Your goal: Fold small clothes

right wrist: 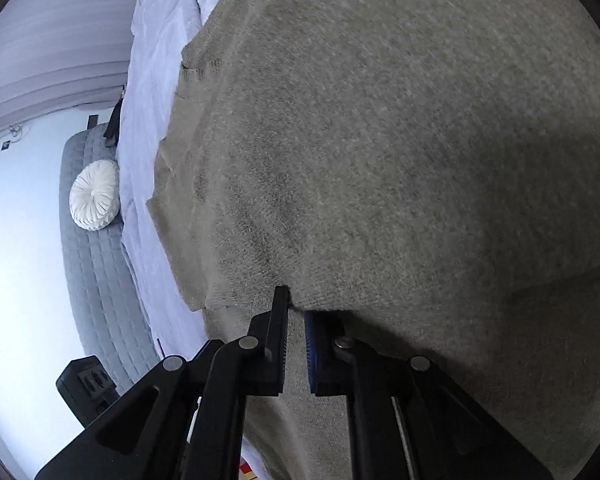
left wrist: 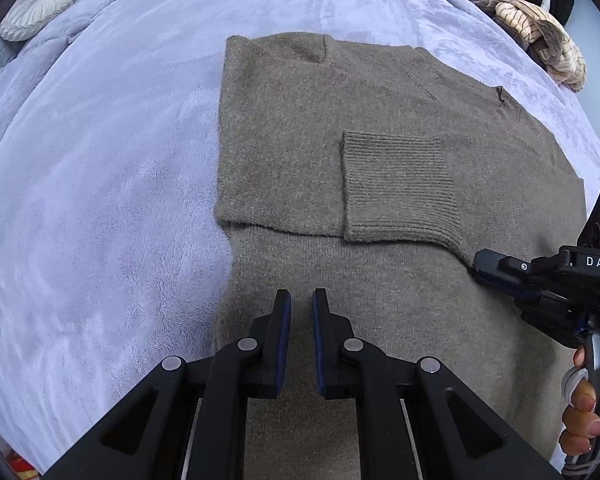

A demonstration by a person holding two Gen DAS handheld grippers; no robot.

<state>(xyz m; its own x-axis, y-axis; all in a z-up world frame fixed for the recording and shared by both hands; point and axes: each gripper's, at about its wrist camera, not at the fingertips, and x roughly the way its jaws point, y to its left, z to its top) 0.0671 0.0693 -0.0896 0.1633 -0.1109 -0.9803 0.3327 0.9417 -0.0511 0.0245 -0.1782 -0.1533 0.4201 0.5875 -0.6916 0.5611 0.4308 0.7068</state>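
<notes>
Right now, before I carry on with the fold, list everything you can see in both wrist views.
sweater: one, grey-brown knit, flat on the blanket, one ribbed cuff folded across its body
blanket: one, pale lilac fleece, covers the bed
round pillow: one, white pleated, far left by the quilt
quilt: one, grey, at the bed's far edge
clothes pile: several, cream-striped and black, far right of the bed
left gripper: black with blue pads, narrow gap, holds nothing, above the sweater's lower part
right gripper: black, tips at a folded sweater edge; grip unclear
right hand: holds that gripper's handle
</notes>
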